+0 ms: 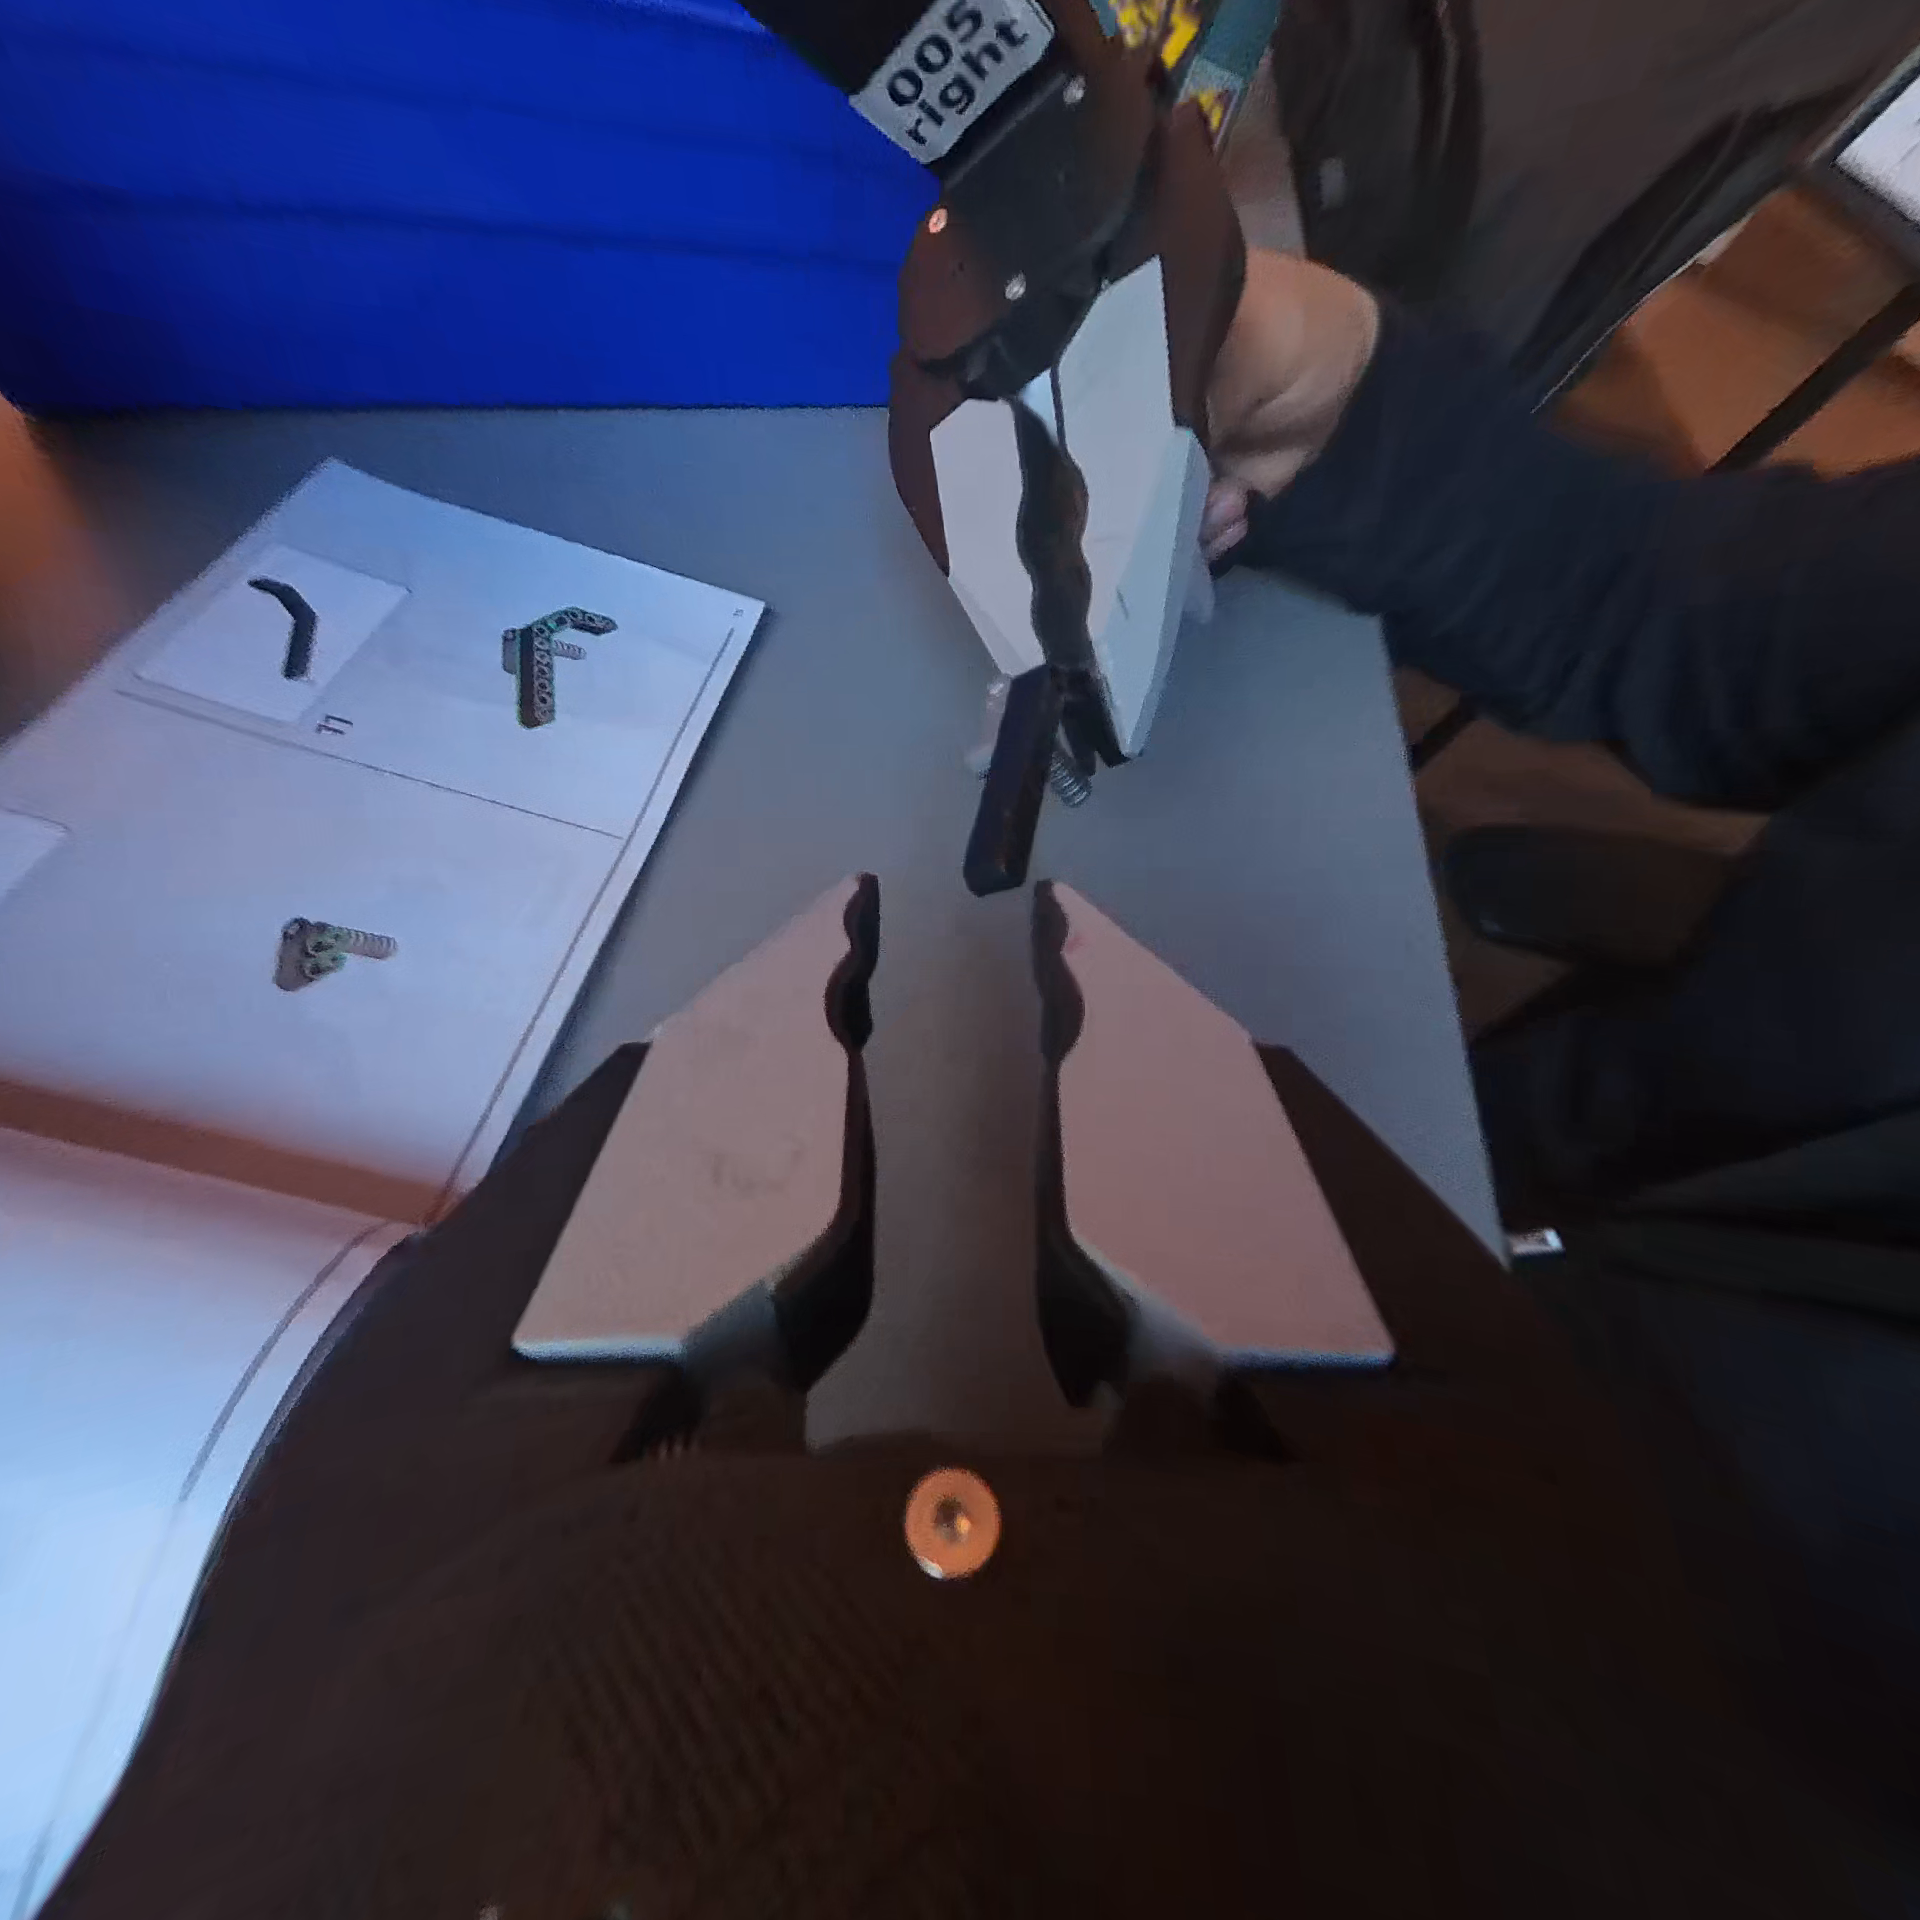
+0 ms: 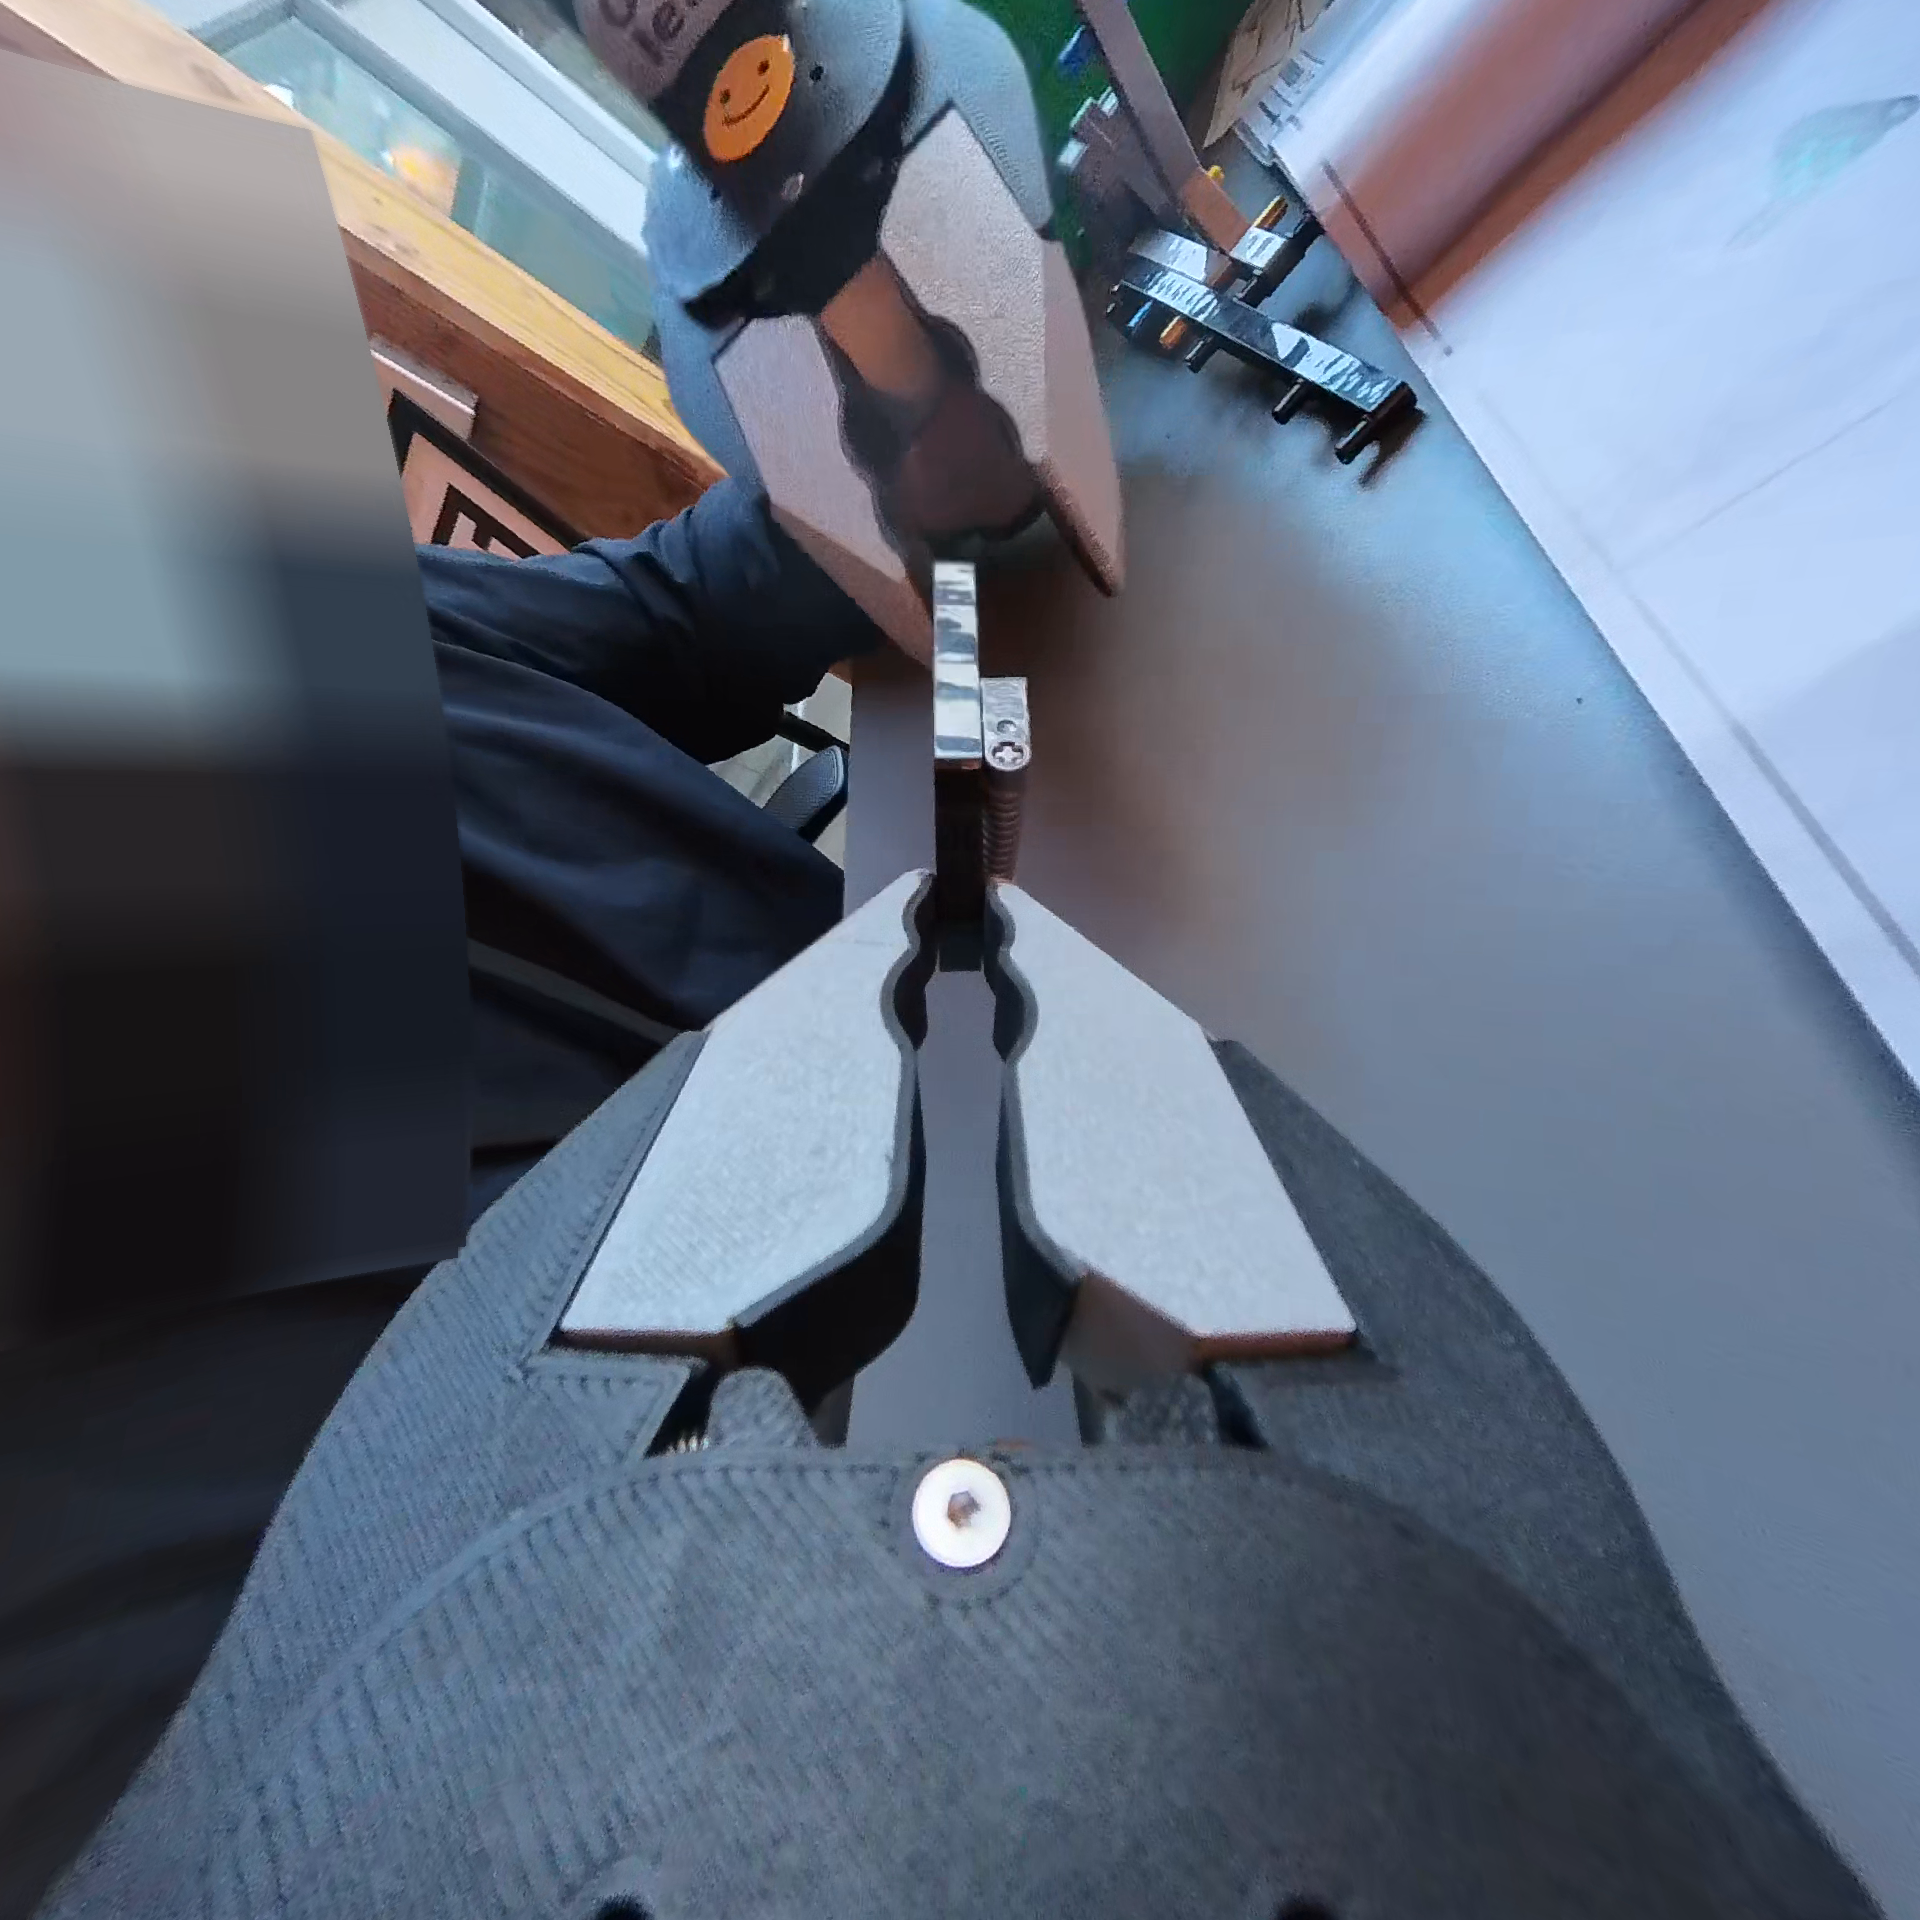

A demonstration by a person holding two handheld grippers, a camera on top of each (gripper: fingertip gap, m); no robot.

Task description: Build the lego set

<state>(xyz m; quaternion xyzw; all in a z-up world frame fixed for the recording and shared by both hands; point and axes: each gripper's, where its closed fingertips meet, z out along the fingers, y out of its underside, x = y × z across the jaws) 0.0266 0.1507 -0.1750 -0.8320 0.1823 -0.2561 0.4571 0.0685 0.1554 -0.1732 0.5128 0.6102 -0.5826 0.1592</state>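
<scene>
1. The right gripper [image 2: 958, 914] has its jaws clamped on the near end of a small lego assembly: a long black beam [image 2: 956, 665] with a light grey piece [image 2: 1008, 724] and a ribbed grey spring-like part [image 2: 1003, 821] just beside it.
2. This assembly is held in the air above the dark grey bench [image 2: 1351, 883], near the bench edge on the person's side.
3. The left gripper [image 1: 956, 894] has its jaws apart with nothing between them. Its tips are just beside the free end of the black beam [image 1: 1006, 800]; I cannot tell if they touch it.
4. In the left wrist view the right gripper [image 1: 1060, 686] comes from above, and a hand [image 1: 1288, 374] with a dark sleeve [image 1: 1558, 582] is behind it.
5. An open white instruction booklet [image 1: 436, 790] lies on the bench to the left side in that view, well apart from both grippers.
6. A second, bigger black lego structure [image 2: 1262, 332] with pins lies farther on the bench, near the booklet edge, in the right wrist view.
7. A blue surface [image 1: 416, 208] is behind the bench.
</scene>
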